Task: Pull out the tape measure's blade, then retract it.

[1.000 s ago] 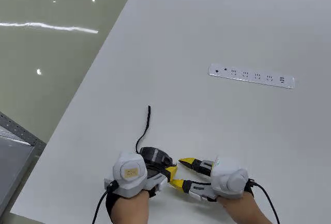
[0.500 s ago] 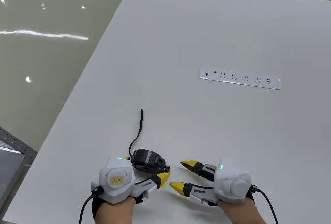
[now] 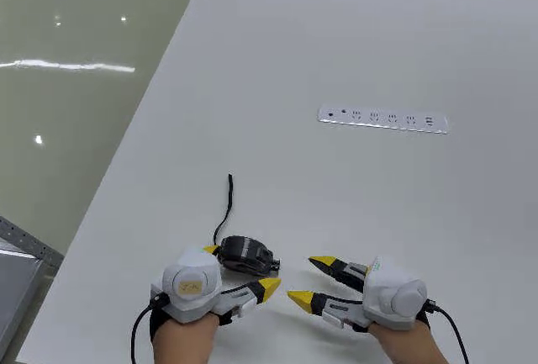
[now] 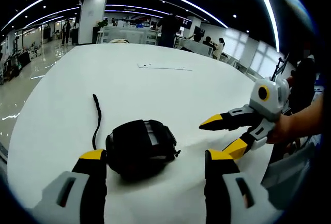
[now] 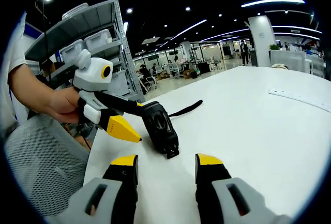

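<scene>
A black tape measure (image 3: 245, 255) lies on the white table (image 3: 336, 196) near its front edge, its black strap (image 3: 227, 206) trailing away from me. My left gripper (image 3: 239, 267) is open, one yellow-tipped finger on each side of the case. In the left gripper view the tape measure (image 4: 140, 146) sits just ahead of the spread jaws of the left gripper (image 4: 156, 157), apart from both. My right gripper (image 3: 311, 280) is open, pointing at the case from the right with a gap between. In the right gripper view the tape measure (image 5: 160, 125) lies beyond the right gripper (image 5: 165, 160).
A white power strip (image 3: 382, 118) lies further back on the table. The table's left edge (image 3: 126, 187) drops to a glossy floor. Metal shelving (image 5: 98, 32) stands to the left behind the person's hand.
The head view has shifted. My left gripper has drawn back a little along the tape measure, and the gap between its fingertip and the right gripper's tips has widened slightly.
</scene>
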The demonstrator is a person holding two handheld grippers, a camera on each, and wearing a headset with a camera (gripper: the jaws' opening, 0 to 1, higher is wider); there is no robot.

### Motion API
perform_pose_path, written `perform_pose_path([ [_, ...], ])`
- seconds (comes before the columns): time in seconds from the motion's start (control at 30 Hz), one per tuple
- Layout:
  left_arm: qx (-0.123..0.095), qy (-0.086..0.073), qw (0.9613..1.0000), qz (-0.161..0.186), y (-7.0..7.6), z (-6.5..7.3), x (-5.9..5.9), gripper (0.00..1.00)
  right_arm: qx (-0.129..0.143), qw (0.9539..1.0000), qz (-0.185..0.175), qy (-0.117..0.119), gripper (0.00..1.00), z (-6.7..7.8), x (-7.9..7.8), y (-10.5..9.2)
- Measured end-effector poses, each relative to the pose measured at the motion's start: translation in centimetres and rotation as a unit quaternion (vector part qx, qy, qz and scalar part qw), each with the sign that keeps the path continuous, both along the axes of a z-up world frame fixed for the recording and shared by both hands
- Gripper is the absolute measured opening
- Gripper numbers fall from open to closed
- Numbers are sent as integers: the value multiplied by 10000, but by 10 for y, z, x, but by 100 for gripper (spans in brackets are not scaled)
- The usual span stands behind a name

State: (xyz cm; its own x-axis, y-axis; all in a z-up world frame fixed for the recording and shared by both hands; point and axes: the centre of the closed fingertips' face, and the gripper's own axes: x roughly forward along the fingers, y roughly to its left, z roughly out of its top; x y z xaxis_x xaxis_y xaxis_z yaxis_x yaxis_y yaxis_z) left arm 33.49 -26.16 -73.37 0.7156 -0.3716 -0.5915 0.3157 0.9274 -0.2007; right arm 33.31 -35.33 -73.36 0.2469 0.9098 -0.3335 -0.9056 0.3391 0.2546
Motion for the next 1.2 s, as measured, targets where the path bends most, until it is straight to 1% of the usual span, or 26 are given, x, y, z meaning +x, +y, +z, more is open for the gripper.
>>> perform_pose_path([
  [0.07,47,-26,10000,-59,1,0,-1,76,-15,10000,-49,-2,44,1,0,-3],
  [0.17,-8,-11,9999,-125,1,2,-5,76,-25,9999,-131,-13,44,3,0,-8],
  [0.23,22,-12,9999,-116,5,1,-7,77,-38,9998,-177,-20,44,4,-1,-12],
  [0.27,-44,-5,9999,-93,5,2,-8,77,-52,9998,-200,-30,44,5,-1,-14],
  [0.4,-31,10,9998,-175,4,1,-13,77,-74,9996,-264,-46,44,7,-1,-21],
  [0.47,-19,6,9998,-213,3,2,-15,77,-100,9996,-280,-24,44,7,-3,-24],
  [0.53,-60,6,9997,-237,3,2,-17,77,-167,9994,-304,-39,44,7,-4,-29],
  [0.6,-44,-2,9997,-256,5,2,-19,77,-129,9993,-348,-16,44,9,-6,-33],
  [0.67,-47,-2,9996,-269,7,3,-21,77,-177,9991,-390,-16,45,8,-7,-39],
  [0.83,-33,12,9996,-290,9,5,-26,77,-192,9987,-476,-37,45,10,-11,-49],
  [0.93,-65,8,9995,-313,10,6,-31,77,-214,9982,-551,-25,46,10,-13,-56],
  [1.0,-49,15,9995,-314,12,4,-33,78,-241,9982,-552,-36,47,10,-15,-59],
  [1.1,-74,7,9995,-307,12,7,-38,78,-265,9981,-560,-62,47,10,-18,-63],
  [1.2,-74,31,9995,-317,14,8,-41,77,-306,9980,-555,-69,47,10,-23,-67],
])
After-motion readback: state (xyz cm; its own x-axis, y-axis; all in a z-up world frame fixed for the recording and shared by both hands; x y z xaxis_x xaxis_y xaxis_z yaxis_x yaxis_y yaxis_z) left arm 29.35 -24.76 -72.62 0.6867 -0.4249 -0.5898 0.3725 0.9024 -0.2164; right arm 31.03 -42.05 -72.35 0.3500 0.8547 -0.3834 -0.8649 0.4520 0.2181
